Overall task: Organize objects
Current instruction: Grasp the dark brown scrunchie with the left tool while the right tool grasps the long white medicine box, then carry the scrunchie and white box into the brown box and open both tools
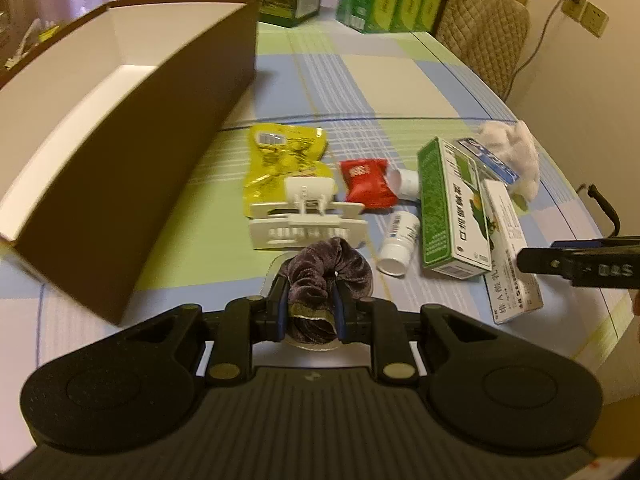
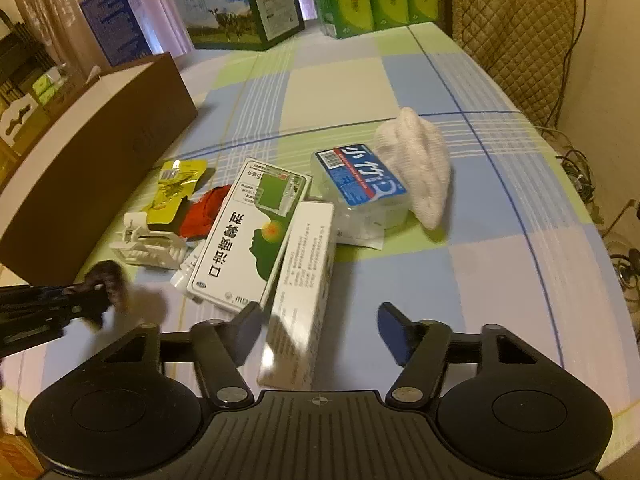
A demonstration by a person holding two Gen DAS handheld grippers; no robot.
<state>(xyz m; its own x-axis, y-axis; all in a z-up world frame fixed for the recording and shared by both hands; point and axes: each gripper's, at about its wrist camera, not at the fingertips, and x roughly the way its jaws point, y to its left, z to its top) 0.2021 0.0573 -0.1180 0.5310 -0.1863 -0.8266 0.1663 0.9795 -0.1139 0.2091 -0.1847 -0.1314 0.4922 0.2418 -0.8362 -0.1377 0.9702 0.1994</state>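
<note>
My left gripper (image 1: pixel 310 304) is shut on a purple velvet scrunchie (image 1: pixel 326 270), held just above the tablecloth. Ahead of it lie a white hair claw clip (image 1: pixel 306 222), a yellow snack packet (image 1: pixel 282 158), a red packet (image 1: pixel 368 182), a small white bottle (image 1: pixel 398 246) and a green-and-white medicine box (image 1: pixel 454 208). The brown box (image 1: pixel 132 168) with a white inside stands open at the left. My right gripper (image 2: pixel 320 326) is open over the near end of a white carton (image 2: pixel 302 296). Beyond it sit the green-and-white medicine box (image 2: pixel 256 236), a blue-labelled clear case (image 2: pixel 362 182) and a white cloth (image 2: pixel 420 164).
Large green and blue cartons (image 2: pixel 244 4) stand along the table's far edge. A quilted chair back (image 2: pixel 516 28) stands at the far right, with cables (image 2: pixel 580 176) on the floor beside the table. The checked tablecloth (image 2: pixel 460 276) reaches the rounded right edge.
</note>
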